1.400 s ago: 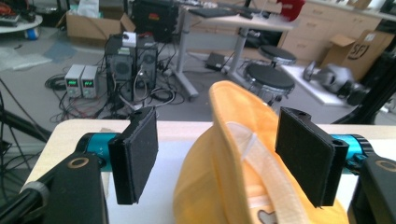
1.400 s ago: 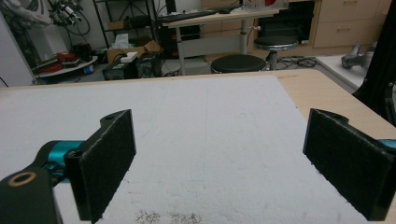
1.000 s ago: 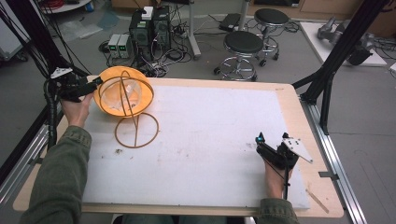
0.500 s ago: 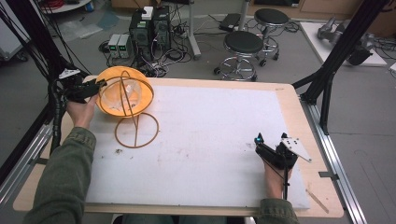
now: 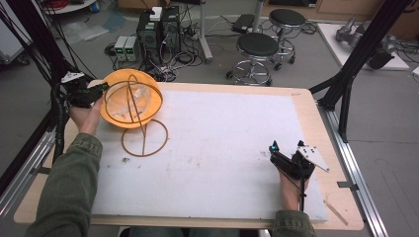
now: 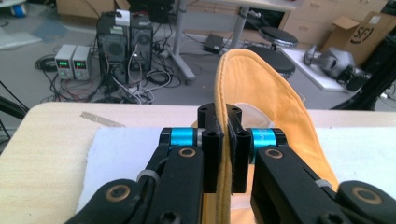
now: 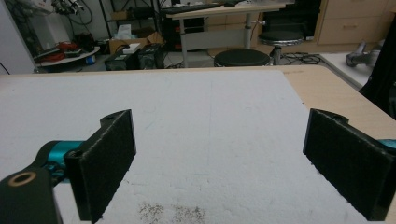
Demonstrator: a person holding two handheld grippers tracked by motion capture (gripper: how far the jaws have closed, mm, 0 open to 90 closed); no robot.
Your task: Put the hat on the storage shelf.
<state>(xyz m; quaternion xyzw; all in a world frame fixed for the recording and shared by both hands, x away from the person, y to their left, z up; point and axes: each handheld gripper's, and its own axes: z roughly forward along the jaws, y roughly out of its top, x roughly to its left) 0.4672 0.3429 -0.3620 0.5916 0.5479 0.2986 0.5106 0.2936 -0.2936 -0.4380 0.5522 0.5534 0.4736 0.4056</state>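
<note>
Item: orange cloth bowl (image 5: 131,98) on a wire stand, standing at the far left of the white mat (image 5: 222,148), the stand's ring foot (image 5: 145,138) flat on the mat and the bowl tilted on its upright wire; something pale lies inside, too unclear to name. Left gripper (image 5: 101,89): jaws closed to a narrow slit on the bowl's fabric rim (image 6: 224,154), the cloth edge pinched between the two black pads, as the left gripper view shows plainly. Right gripper (image 5: 279,155): resting near the right edge of the mat, well apart from the bowl; jaws spread wide with nothing between them but bare mat (image 7: 210,140). Handling, by judgement: the bowl looks light and soft, the fabric likely to fold or sag under a pinch rather than hold shape; the wire hoop inside the rim is probably the stiff part, so the rim is the sound place to take hold; the thin stand may tip or drag if pulled sideways; not fragile, not slippery, the felted pads should bite well on cloth. Setting: wooden table (image 5: 316,113); stools (image 5: 257,47) and computer boxes (image 5: 158,29) on the floor beyond.
</note>
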